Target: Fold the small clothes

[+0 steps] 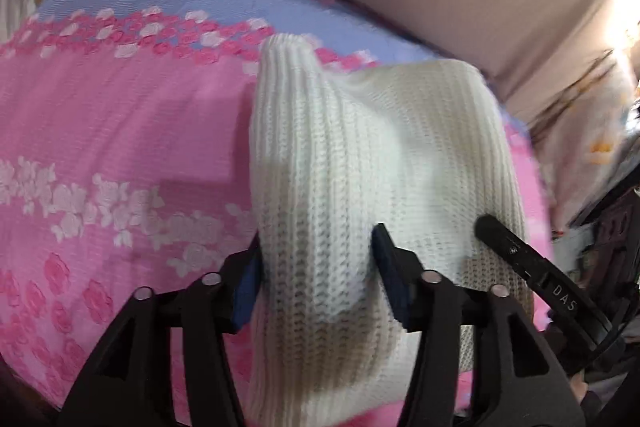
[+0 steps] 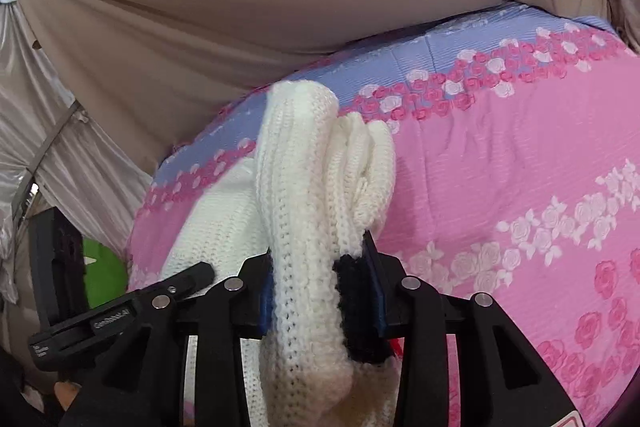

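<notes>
- Your left gripper [image 1: 316, 279] has its jaws set fairly wide apart, and a thick fold of the white knit garment [image 1: 360, 155] fills the gap between the blue pads [image 1: 246, 287], pressed on both sides.
- Ahead of those jaws the knit rises in a ridge and spreads out to the right, lying over the pink floral bedspread [image 1: 120, 131].
- Your right gripper [image 2: 320, 291] has its jaws narrower, clamped on a bunched roll of the same white knit garment [image 2: 296, 187], with a dark trim edge [image 2: 356, 307] against the right-hand pad.
- Beyond those jaws the roll stands upright; more knit lies flat to the left of them on the pink floral bedspread [image 2: 500, 167].
- A beige curtain [image 2: 240, 7] hangs behind the bed.
</notes>
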Available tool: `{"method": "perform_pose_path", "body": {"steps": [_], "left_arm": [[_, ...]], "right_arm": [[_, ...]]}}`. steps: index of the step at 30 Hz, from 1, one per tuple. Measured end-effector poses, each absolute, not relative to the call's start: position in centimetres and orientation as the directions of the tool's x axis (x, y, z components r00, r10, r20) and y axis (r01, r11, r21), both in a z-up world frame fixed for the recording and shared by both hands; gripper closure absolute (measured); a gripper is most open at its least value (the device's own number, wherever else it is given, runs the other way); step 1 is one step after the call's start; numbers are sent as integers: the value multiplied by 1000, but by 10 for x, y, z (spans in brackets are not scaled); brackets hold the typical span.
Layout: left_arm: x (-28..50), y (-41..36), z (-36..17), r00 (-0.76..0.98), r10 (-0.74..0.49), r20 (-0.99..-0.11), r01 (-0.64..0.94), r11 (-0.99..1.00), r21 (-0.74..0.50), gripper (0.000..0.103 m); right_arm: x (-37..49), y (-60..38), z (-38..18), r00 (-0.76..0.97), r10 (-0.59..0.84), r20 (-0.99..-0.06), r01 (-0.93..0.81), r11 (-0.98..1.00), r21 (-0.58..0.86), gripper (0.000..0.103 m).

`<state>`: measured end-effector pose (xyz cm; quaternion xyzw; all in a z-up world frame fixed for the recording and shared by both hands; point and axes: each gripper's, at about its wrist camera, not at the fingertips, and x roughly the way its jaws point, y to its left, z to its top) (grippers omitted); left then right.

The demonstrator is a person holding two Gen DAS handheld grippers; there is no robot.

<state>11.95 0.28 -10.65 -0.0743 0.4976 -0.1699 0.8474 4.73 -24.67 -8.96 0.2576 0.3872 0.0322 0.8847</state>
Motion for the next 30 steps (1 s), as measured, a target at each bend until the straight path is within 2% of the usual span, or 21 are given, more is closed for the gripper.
{"method": "perform_pose_path", "body": {"steps": [1, 2, 4, 5, 7, 8, 11, 13, 15, 18, 21, 24, 25, 26, 29, 30], "left_arm": [[123, -2, -123, 444, -276, -852, 190, 959, -212, 51], [121, 0, -132, 431, -215, -876, 173, 973, -154, 51], [105, 11, -132, 436, -229, -870, 162, 971, -175, 48], [97, 16, -128, 443, -222, -869, 148, 974, -173, 46], [78, 22, -122, 453, -215, -865, 139, 976, -170, 40], [72, 23, -121, 457, -204, -866, 137, 978, -158, 39], [64, 13, -130, 449, -158, -879, 151, 983, -100, 38], [63, 6, -136, 426, -138, -894, 164, 984, -74, 38], [60, 4, -134, 426, -129, -896, 163, 985, -65, 39], [51, 3, -126, 449, -117, -886, 163, 985, -48, 38], [48, 0, -123, 458, -100, -883, 164, 986, -27, 38], [45, -3, -121, 465, -91, -880, 165, 986, -14, 38], [43, -4, -119, 474, -88, -876, 168, 986, -8, 38], [41, -4, -117, 488, -82, -869, 168, 986, 1, 38], [36, -6, -111, 522, -63, -850, 160, 987, 26, 38], [34, -6, -109, 526, -63, -848, 157, 987, 23, 36]], "right_arm": [[54, -251, -102, 675, 226, -702, 168, 880, 445, 56], [62, -255, -122, 631, 187, -753, 205, 896, 395, 56], [69, -268, -155, 516, 95, -852, 307, 907, 287, 65], [58, -275, -154, 540, 129, -832, 311, 888, 340, 68], [33, -275, -131, 603, 149, -784, 286, 877, 387, 90], [23, -267, -117, 613, 154, -775, 247, 894, 374, 92], [9, -239, -110, 598, 170, -783, 147, 937, 316, 93], [19, -229, -142, 519, 107, -848, 163, 962, 221, 96], [26, -239, -177, 446, 70, -892, 222, 957, 186, 99], [11, -248, -150, 508, 105, -855, 249, 932, 263, 98], [-3, -234, -124, 555, 70, -829, 191, 959, 209, 98], [5, -228, -161, 463, 4, -886, 186, 977, 101, 98], [10, -229, -179, 412, -17, -911, 197, 978, 71, 100], [6, -230, -186, 404, -18, -914, 208, 975, 73, 100], [-9, -232, -158, 469, 18, -883, 233, 962, 143, 97], [-15, -229, -146, 492, 7, -871, 233, 962, 140, 92]]}}
